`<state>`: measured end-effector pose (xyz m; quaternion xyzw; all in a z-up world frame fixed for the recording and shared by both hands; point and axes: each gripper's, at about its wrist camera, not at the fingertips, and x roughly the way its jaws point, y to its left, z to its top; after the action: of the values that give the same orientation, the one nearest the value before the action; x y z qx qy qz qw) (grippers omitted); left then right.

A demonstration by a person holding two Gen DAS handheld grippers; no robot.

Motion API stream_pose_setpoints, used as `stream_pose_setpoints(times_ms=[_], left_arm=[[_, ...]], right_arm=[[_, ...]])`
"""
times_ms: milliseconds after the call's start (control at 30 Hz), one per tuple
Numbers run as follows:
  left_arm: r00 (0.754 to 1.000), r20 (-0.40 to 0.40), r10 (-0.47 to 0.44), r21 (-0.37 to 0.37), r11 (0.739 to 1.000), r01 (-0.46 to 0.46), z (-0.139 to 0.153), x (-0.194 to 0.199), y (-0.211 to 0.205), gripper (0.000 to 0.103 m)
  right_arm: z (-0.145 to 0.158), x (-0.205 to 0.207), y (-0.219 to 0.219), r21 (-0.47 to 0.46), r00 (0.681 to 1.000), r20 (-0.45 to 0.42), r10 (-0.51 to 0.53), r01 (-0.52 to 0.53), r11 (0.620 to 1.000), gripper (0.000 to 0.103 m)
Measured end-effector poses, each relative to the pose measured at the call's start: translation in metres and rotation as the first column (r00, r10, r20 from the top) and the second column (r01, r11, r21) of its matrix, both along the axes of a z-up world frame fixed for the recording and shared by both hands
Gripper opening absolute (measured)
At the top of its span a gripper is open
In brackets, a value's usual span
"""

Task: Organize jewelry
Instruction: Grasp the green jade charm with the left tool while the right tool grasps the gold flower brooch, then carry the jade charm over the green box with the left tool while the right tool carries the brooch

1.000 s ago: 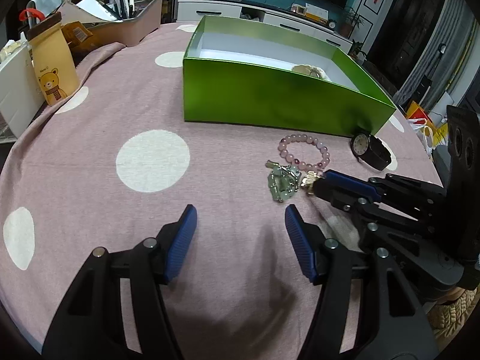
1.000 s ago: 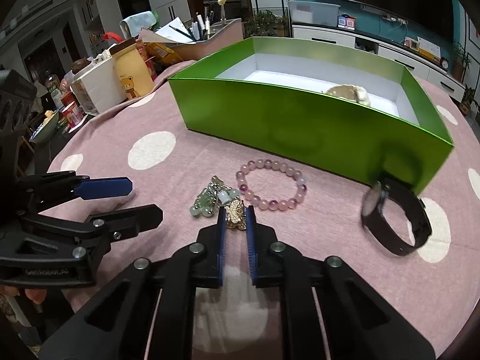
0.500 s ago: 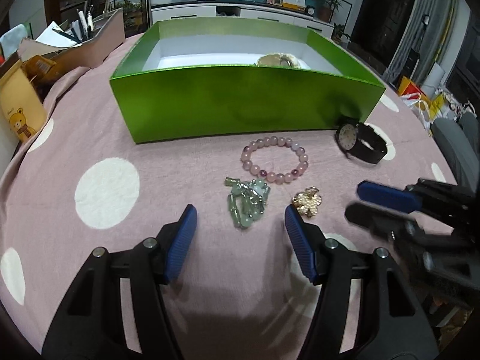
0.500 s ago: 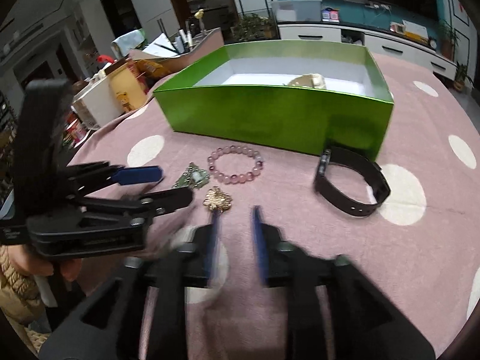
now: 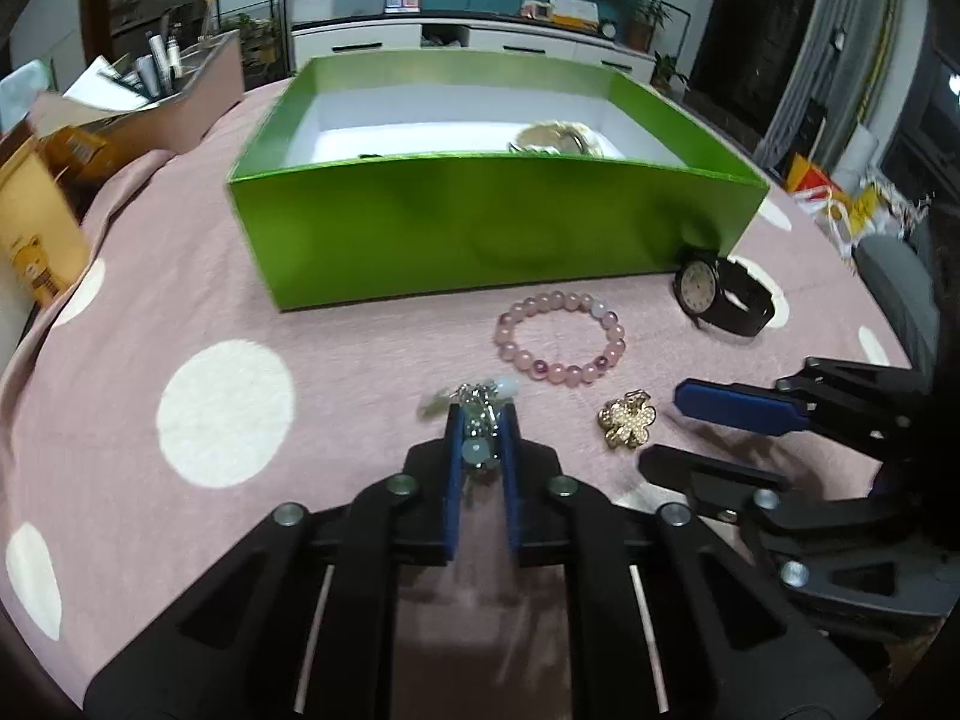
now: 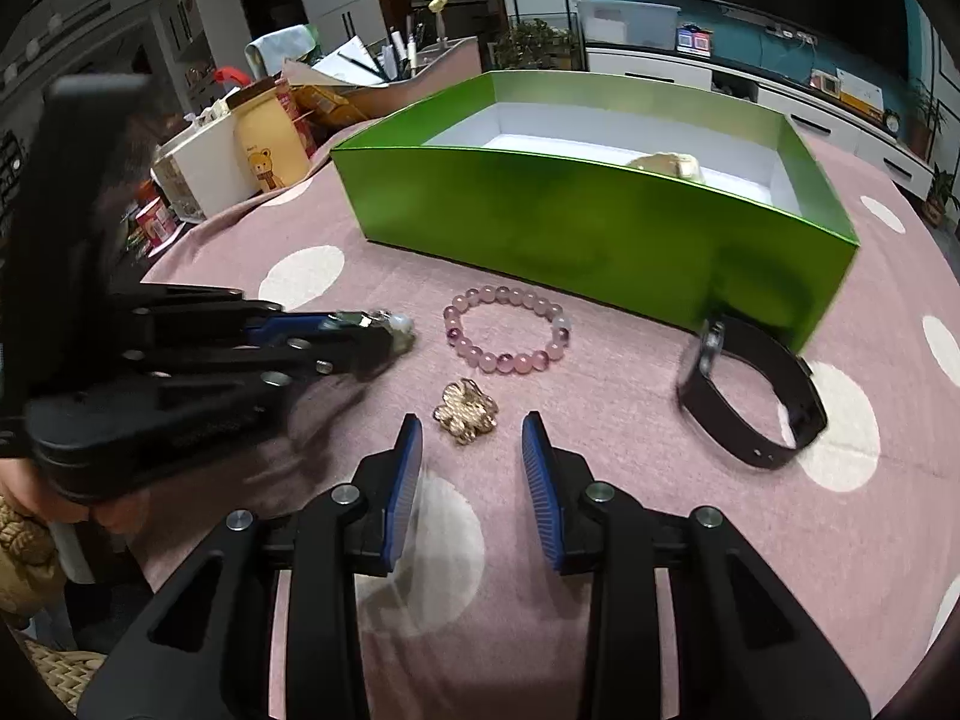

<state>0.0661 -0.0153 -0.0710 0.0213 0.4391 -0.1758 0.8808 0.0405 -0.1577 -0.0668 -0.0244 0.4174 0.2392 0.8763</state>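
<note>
Left wrist view is showing you your left gripper point(image 5: 480, 438) with its jaws closing on the green bead charm point(image 5: 477, 420); the blue pads are pressing the cluster from both sides, and a few pale beads are sticking out past the tips toward 12 o'clock. Lying on the pink polka-dot tabletop point(image 5: 180, 480), the gold flower brooch point(image 5: 627, 420) is sitting at 3 o'clock from the charm, near it but apart. At 1 o'clock from your jaws the pink bead bracelet point(image 5: 561, 336) is lying flat, and farther toward 2 o'clock the black wristwatch point(image 5: 723, 300) is standing on its edge just beside the near right corner of the green box point(image 5: 480, 228). Inside that box a pale gold piece point(image 5: 555, 138) is resting against the near wall; you cannot tell what it is.

Right wrist view is showing you your right gripper point(image 6: 471, 468) with its jaws standing partly apart and gripping nothing. The brooch point(image 6: 465, 411) is lying just beyond the tips toward 12 o'clock, touching neither pad. Your left gripper point(image 6: 384, 336) is reaching in from 9 o'clock, the charm point(image 6: 399, 327) poking out of its tips. The bracelet point(image 6: 507, 336) is lying past the brooch, the watch point(image 6: 750, 396) at 2 o'clock, and the box point(image 6: 588, 222) behind them.
</note>
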Motion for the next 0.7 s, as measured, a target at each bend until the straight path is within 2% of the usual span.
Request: stream_pose_setpoints(times_ms=[267, 333, 700], left_arm=[[1.000, 0.005, 0.030, -0.047, 0.998, -0.030, 0.010, -0.011, 0.018, 0.010], [0.999, 0.005, 0.036, -0.051, 0.998, -0.035, 0.012, -0.010, 0.020, 0.010], [0.998, 0.012, 0.063, -0.054, 0.997, -0.062, 0.019, -0.012, 0.026, 0.010]], right_arm=[[-0.006, 0.014, 0.019, -0.057, 1.000, -0.001, 0.013, -0.013, 0.998, 0.035], [-0.006, 0.014, 0.020, -0.071, 1.000, -0.001, 0.008, -0.008, 0.997, 0.024], [0.007, 0.008, 0.012, -0.067, 0.999, 0.024, -0.042, 0.043, 0.997, 0.024]])
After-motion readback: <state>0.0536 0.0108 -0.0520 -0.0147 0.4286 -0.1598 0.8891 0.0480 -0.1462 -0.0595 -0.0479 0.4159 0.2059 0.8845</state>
